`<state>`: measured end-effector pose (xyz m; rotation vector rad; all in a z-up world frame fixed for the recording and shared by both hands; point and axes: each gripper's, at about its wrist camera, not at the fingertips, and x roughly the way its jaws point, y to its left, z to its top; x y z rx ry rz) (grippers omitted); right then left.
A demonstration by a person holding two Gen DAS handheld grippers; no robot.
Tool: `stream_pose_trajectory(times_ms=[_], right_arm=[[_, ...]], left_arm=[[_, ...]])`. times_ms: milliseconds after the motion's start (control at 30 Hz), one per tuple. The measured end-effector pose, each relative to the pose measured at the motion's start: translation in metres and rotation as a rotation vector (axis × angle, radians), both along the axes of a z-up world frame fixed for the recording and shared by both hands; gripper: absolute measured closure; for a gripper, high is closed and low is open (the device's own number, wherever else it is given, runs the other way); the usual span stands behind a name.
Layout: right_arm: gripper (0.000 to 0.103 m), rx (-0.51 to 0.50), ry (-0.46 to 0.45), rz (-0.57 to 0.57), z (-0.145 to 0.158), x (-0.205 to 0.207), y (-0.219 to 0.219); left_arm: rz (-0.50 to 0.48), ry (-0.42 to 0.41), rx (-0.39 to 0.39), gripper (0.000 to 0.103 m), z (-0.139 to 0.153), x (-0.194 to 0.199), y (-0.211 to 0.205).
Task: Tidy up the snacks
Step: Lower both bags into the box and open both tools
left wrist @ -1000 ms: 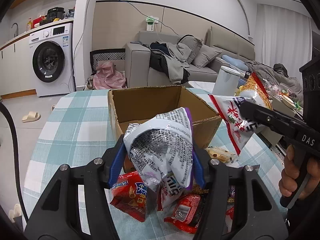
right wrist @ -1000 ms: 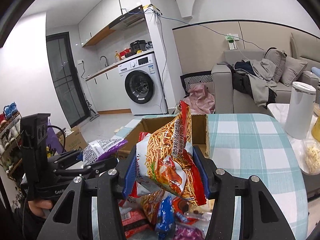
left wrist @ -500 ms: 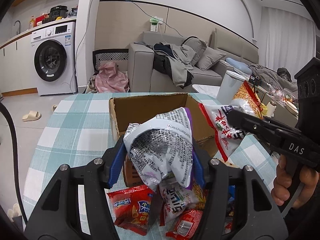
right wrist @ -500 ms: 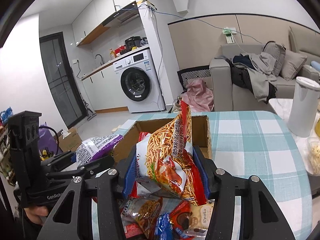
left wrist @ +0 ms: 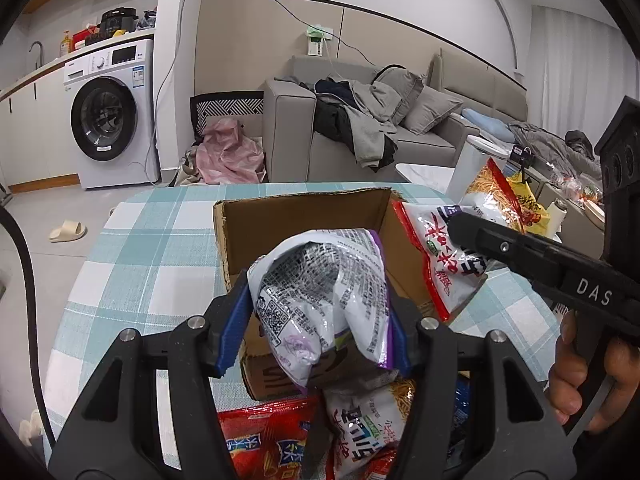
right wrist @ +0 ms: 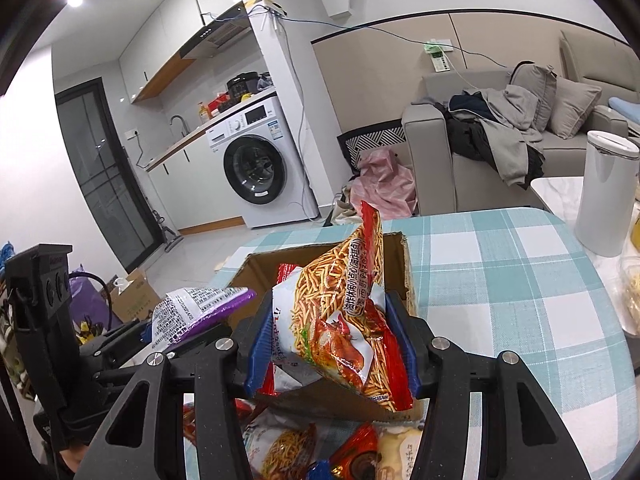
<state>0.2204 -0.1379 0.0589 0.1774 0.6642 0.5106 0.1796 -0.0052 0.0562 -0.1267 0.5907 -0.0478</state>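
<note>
My left gripper (left wrist: 316, 320) is shut on a silver and purple snack bag (left wrist: 320, 300) and holds it above the near wall of an open cardboard box (left wrist: 296, 220). The bag also shows in the right wrist view (right wrist: 196, 312). My right gripper (right wrist: 332, 344) is shut on an orange and red noodle-snack bag (right wrist: 340, 320), held over the box (right wrist: 400, 264). That bag also shows in the left wrist view (left wrist: 452, 248), at the box's right edge. Several loose snack packets (left wrist: 264, 444) lie on the checked tablecloth (left wrist: 140, 248) in front of the box.
A white cylindrical container (right wrist: 606, 196) stands at the table's right side. A clear tub (right wrist: 632, 292) sits at the right edge. A sofa with clothes (left wrist: 360, 128) and a washing machine (left wrist: 108, 120) stand beyond the table.
Both grippers have moved forward with their bags, closer to and over the box. The loose packets have slid lower in both views.
</note>
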Motion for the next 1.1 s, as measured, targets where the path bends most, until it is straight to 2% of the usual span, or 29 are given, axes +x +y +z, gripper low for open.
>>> stream_pose_trajectory(times_ms=[367,667,733,867,933,1000,1067,1100], right_arm=[[0.05,-0.026,0.048,-0.03,-0.013,0.023,0.001],[0.047,-0.038,0.093,0.008,-0.026,0.025,0.006],[0.038,-0.042,0.085,0.008,-0.025,0.024,0.007],[0.029,-0.042,0.056,0.014,-0.019,0.017,0.004],[0.022,-0.052,0.04,0.011,-0.015,0.013,0.003],[0.016,-0.048,0.036,0.016,-0.014,0.011,0.001],[0.014,-0.042,0.034,0.017,-0.013,0.008,-0.002],[0.012,-0.04,0.033,0.019,-0.012,0.008,-0.003]], left_arm=[[0.007,0.037,0.037,0.048,-0.018,0.028,0.001],[0.002,0.055,0.053,0.048,-0.026,0.035,0.01],[0.001,0.056,0.051,0.048,-0.026,0.035,0.011],[-0.007,0.059,0.037,0.044,-0.023,0.03,0.013],[-0.017,0.054,0.016,0.04,-0.021,0.026,0.014],[-0.024,0.044,0.007,0.029,-0.018,0.02,0.014],[-0.015,0.03,0.021,0.021,-0.015,0.013,0.013],[-0.015,0.022,0.029,0.021,-0.013,0.009,0.013]])
